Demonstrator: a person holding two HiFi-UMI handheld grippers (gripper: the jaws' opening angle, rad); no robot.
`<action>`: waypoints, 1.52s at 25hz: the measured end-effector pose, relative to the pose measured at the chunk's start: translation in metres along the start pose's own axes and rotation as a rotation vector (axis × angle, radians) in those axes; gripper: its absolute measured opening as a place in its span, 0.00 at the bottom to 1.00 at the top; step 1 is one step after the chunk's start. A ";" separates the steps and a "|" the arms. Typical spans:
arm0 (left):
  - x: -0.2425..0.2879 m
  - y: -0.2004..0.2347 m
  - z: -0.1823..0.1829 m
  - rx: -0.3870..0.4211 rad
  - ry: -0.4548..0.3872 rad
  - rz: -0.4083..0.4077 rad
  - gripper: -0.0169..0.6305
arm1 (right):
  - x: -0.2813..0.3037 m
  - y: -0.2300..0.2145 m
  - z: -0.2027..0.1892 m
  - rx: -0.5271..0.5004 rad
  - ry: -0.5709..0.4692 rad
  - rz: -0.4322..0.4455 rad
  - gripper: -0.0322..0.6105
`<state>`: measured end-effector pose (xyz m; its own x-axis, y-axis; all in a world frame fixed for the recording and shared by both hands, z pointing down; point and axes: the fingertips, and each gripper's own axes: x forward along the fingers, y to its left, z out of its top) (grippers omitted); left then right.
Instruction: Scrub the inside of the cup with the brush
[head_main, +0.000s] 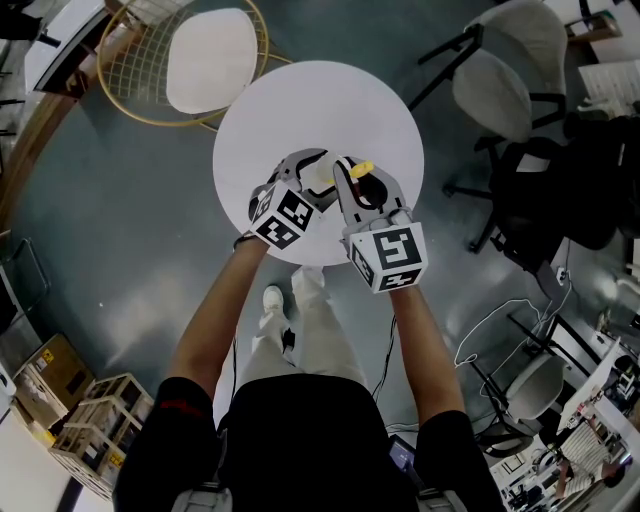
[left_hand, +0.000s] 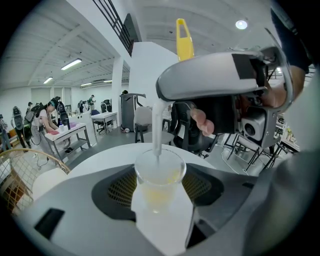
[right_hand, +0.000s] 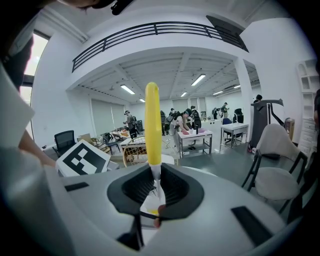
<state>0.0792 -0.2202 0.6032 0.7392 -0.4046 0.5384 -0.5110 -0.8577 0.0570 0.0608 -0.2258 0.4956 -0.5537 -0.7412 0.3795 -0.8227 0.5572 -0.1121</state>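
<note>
We clasp the cup (left_hand: 160, 172) in the left gripper (head_main: 310, 175)'s jaws over the counter (head_main: 300, 100)'s middle to steady it. The right gripper (right_hand: 155, 192)'s jaws pinch the brush (right_hand: 152, 125), head down inside for scrubbing.

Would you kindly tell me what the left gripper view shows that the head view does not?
Only left gripper view: inside the clear cup, clamped by the left gripper, where the white stem of the brush dips in. Only head view: the whole round table and the person's forearms. Both: the yellow brush handle, held by the right gripper.
</note>
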 end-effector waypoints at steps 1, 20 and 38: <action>0.000 0.000 0.000 0.001 0.000 0.000 0.48 | 0.000 0.000 0.000 0.000 0.000 -0.001 0.13; 0.001 -0.001 -0.001 -0.006 -0.005 -0.005 0.48 | -0.010 0.011 -0.009 -0.048 0.028 -0.005 0.13; 0.001 0.002 0.000 -0.019 -0.012 -0.017 0.48 | 0.001 0.015 -0.004 -0.072 0.038 0.012 0.13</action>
<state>0.0789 -0.2219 0.6039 0.7526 -0.3941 0.5275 -0.5068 -0.8582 0.0819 0.0482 -0.2170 0.4978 -0.5570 -0.7202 0.4136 -0.8040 0.5924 -0.0512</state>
